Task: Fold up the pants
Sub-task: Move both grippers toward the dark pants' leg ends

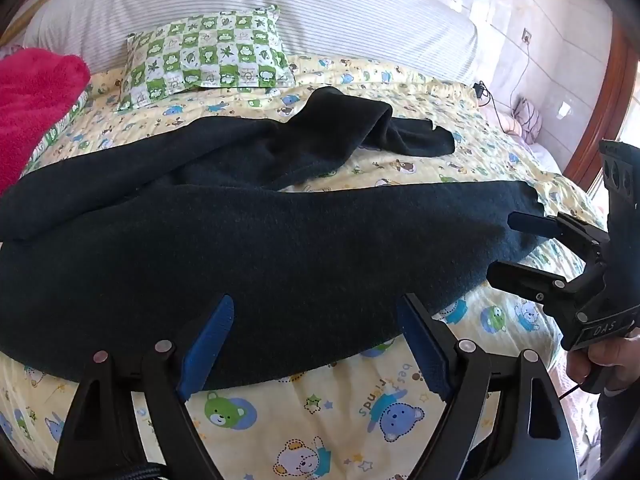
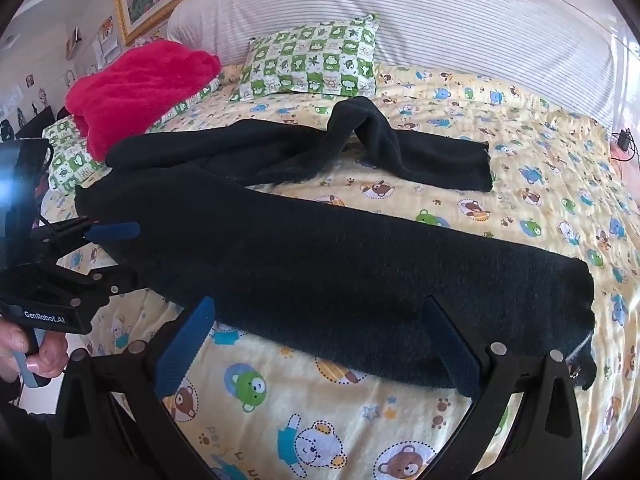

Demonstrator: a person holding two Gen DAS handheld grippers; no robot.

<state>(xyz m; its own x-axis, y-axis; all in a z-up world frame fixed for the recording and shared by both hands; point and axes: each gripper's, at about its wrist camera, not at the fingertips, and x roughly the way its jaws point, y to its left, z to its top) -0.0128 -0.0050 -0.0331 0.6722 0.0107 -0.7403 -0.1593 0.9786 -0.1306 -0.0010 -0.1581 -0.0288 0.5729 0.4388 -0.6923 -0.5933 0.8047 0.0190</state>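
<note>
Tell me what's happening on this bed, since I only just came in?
A person holds a gripper in each hand over dark pants spread on a cartoon-print bedspread. The left gripper and right gripper both hover open at the near leg's edge, gripping nothing. The far leg lies bunched and twisted, so no fold is made yet. A green checked pillow and pink blanket sit behind.

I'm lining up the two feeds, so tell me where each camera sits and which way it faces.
Left wrist: on the left gripper, low at the bed's near edge, facing the headboard over the pants; both fingers spread open, right gripper and a hand at right.
Right wrist: on the right gripper, same direction, further along the near leg; open fingers, left gripper and a hand at left.
Shared: pants, pillow, red blanket.
</note>
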